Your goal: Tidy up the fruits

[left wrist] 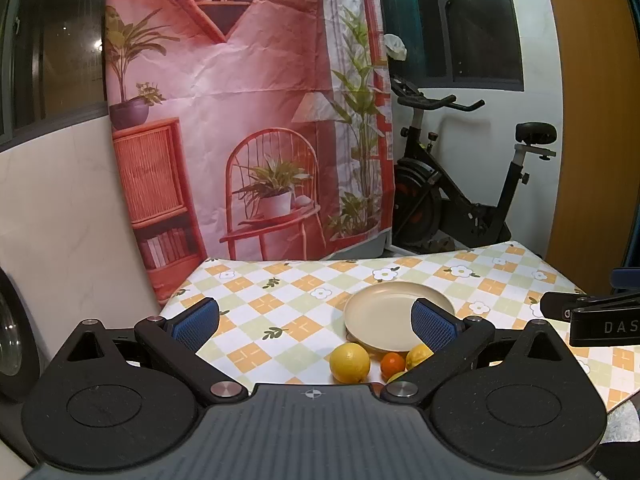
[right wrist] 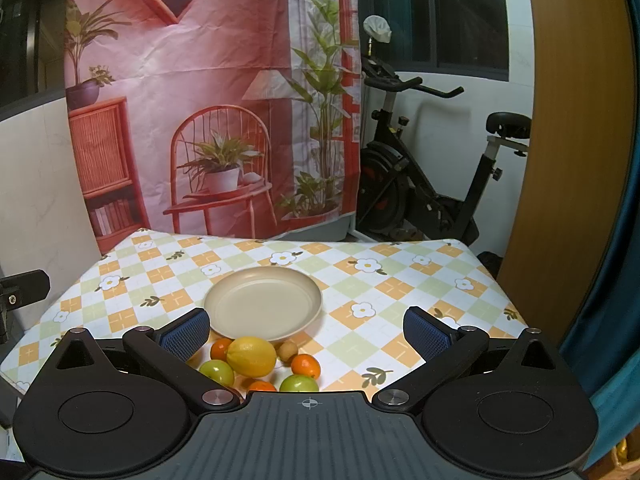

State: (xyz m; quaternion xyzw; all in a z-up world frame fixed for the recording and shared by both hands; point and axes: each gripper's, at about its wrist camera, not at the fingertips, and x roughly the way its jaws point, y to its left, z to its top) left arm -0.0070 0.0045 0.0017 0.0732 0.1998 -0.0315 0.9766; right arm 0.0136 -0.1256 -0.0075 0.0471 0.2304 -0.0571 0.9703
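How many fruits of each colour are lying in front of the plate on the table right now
Counted in the right wrist view:
Yellow lemon: 1
Orange fruits: 3
Green fruits: 2
Small brown fruit: 1
Total: 7, none on the plate.

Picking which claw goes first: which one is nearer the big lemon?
Right, probably. The right claw hangs open with the big lemon just below its gap; the left claw, also open, sees it lower right.
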